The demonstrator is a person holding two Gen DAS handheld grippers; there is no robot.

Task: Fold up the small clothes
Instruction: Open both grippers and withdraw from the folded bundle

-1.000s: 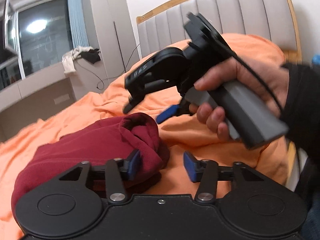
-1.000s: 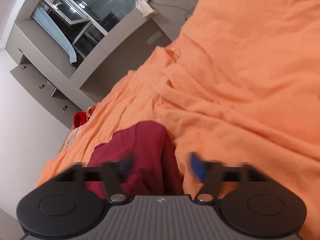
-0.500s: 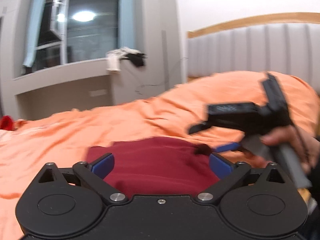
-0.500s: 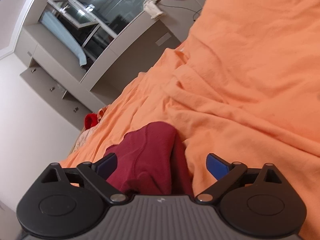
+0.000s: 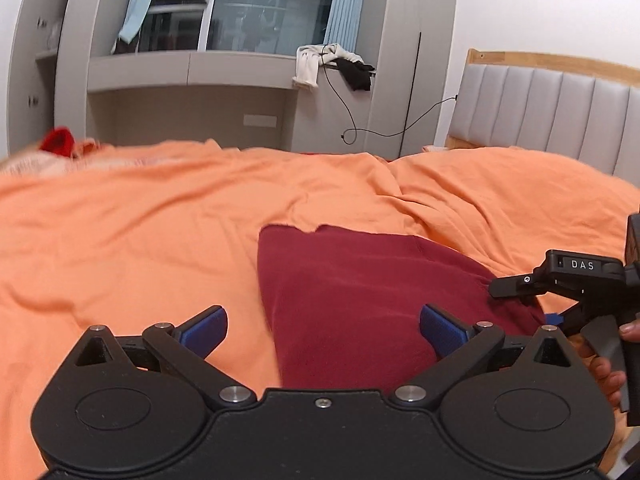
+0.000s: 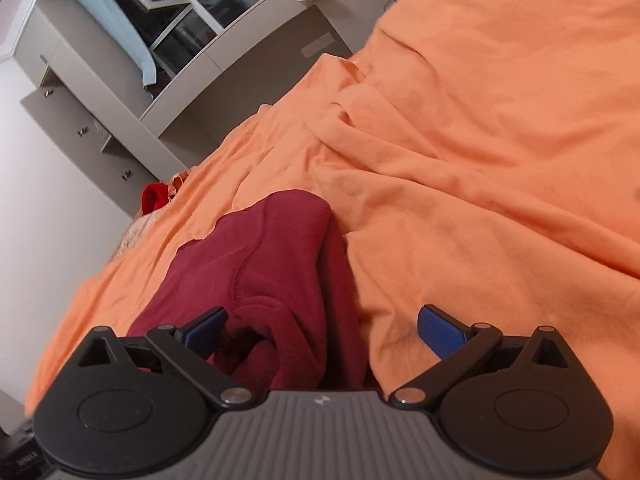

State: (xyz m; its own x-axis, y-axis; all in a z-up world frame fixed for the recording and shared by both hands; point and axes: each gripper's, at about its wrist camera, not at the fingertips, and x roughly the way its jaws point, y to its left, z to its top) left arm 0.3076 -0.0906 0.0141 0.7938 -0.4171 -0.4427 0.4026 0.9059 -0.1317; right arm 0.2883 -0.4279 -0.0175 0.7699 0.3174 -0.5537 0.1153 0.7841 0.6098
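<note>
Garment [image 5: 360, 300], maroon, lies flat on orange bedsheet [image 5: 140, 240], folded w/ straight left edge; bunched at right end in the right wrist view. My left claw [image 5: 323, 330] is spread wide above near edge of cloth, pads [image 5: 440, 328] gripping nothing. My right claw [image 6: 320, 330] also wide, left pad against the bunched fabric, right pad over sheet. Red item [image 5: 58, 142] at far side of bed, well apart.
</note>
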